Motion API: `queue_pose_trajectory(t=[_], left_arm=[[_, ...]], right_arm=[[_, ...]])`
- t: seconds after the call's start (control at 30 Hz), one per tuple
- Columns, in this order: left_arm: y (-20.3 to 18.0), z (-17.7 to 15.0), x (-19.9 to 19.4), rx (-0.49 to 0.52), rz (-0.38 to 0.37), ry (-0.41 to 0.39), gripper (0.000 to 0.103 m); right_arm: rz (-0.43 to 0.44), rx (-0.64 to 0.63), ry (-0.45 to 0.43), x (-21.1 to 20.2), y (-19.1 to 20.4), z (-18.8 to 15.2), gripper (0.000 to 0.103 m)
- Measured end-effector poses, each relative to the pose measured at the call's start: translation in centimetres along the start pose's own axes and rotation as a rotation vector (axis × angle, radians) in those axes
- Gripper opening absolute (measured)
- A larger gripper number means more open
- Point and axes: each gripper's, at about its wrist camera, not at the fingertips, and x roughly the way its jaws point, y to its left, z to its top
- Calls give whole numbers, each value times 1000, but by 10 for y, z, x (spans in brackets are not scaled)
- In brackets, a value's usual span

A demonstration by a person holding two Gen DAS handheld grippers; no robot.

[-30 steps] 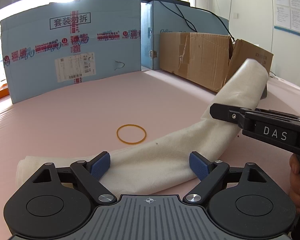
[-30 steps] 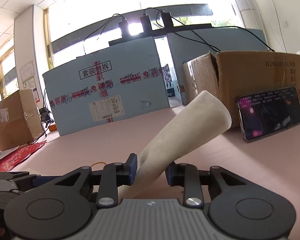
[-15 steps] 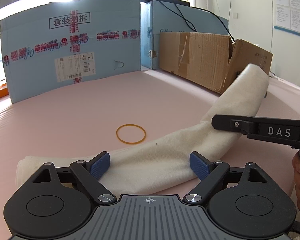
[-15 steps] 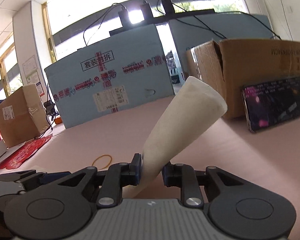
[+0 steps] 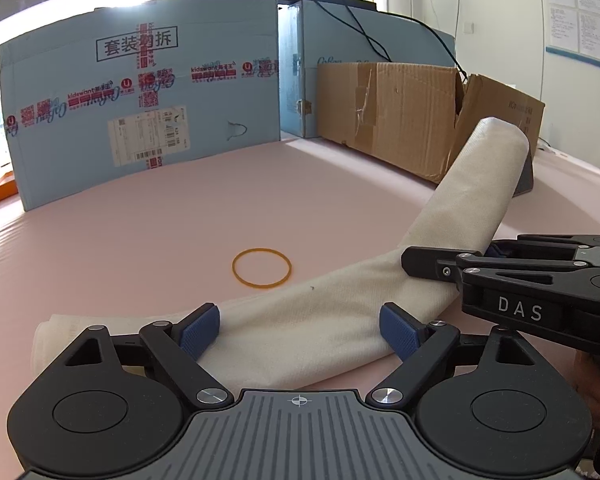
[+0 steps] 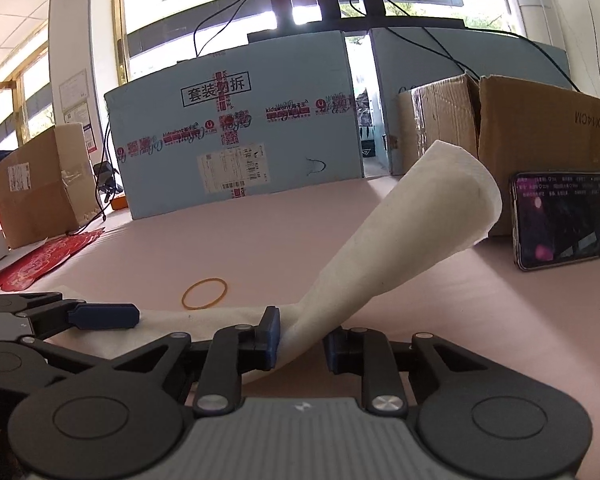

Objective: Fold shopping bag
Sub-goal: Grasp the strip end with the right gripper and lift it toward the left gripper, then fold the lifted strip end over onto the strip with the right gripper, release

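Observation:
The cream shopping bag (image 5: 320,320) is rolled into a long tube on the pink table (image 5: 140,220). Its left part lies flat; its right end (image 6: 412,232) sticks up off the table. My left gripper (image 5: 299,332) is open wide, its blue pads (image 5: 200,330) resting over the flat part of the roll. My right gripper (image 6: 302,346) has the roll between its pads near the bend. Its jaws are closing and pinch the cloth, holding the end up. In the left wrist view the right gripper (image 5: 410,264) comes in from the right.
A tan rubber band (image 5: 236,268) lies on the table just beyond the roll. A blue carton (image 5: 140,100) and a brown cardboard box (image 5: 400,112) wall off the back. A phone (image 6: 568,220) leans against the box at right. Red paper (image 6: 40,260) lies at far left.
My right gripper tipped and rolled a little with the roll in its jaws, and the raised end leans more to the right. The left gripper has not moved.

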Motion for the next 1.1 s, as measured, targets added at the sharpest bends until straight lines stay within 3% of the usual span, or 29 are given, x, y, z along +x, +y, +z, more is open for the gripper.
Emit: queue_pose_trajectory(t=[0.23,0.53,0.6,0.77,0.83,0.97,1.1], left_arm=[[19,0,-9,33,72,11,89],[29,-2,-5,-26,17,17,89],[32,-3,-5,-45,6,17,89],[40,-4,-11,-68,-17,-1,89],[46,-6,-25,-54,4,-39,89],[65,-16,-43,-42,143,-28,89],[79,-26,-37,-119,116,14,89]], right_arm=[[-33,-84,-18,0,9,-6,16],[-78,-420,-174,-11,56,-18,12],[-58,-451,-191,-13,63,-18,7],[-9,-439,-173,-10,63,-12,6],[-22,-462,-165,-7,63,-13,6],[-51,-549,-179,-5,73,-19,7],[-44,-799,-204,-1,109,-37,8]])
